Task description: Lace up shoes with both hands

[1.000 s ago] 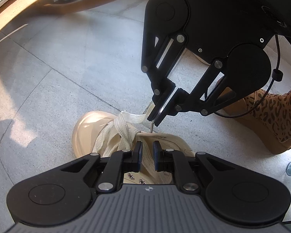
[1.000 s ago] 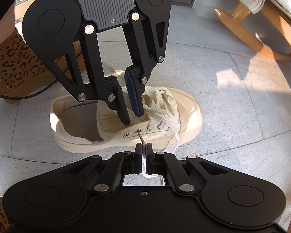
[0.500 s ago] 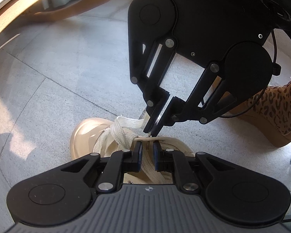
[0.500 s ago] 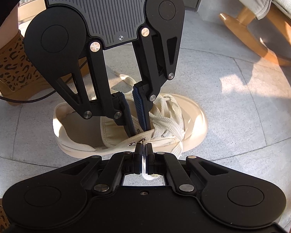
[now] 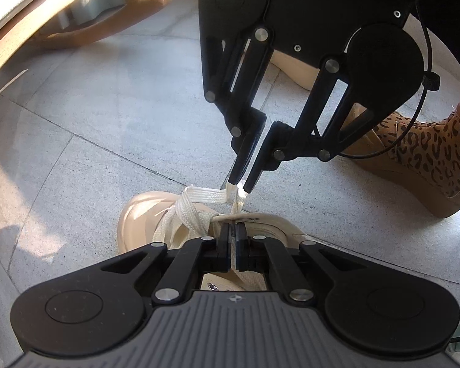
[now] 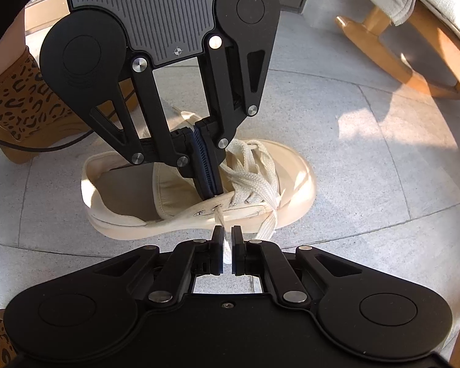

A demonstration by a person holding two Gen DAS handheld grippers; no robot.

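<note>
A cream canvas shoe (image 6: 291, 184) lies on the grey tiled floor, its toe (image 5: 144, 224) to the left in the left wrist view. Its flat white lace (image 5: 205, 196) crosses the upper eyelets, and one end runs through a side eyelet (image 6: 219, 217). My left gripper (image 6: 210, 194) reaches into the shoe just behind that eyelet, its jaws closing to shut on the lace end (image 5: 232, 230). My right gripper (image 6: 227, 239) hangs outside the shoe wall. Its jaws are opening, and the lace still hangs between the parted tips (image 5: 238, 187).
A person's foot in a leopard-print boot (image 5: 429, 159) stands close beside the shoe's heel (image 6: 21, 107). A black cable (image 6: 46, 147) trails past it. A wooden rocking-chair runner (image 6: 383, 58) curves over the floor beyond the toe (image 5: 107, 27).
The right gripper came down to the eyelet with the lace tip. The left jaws closed behind the eyelet. The right jaws have parted slightly.
</note>
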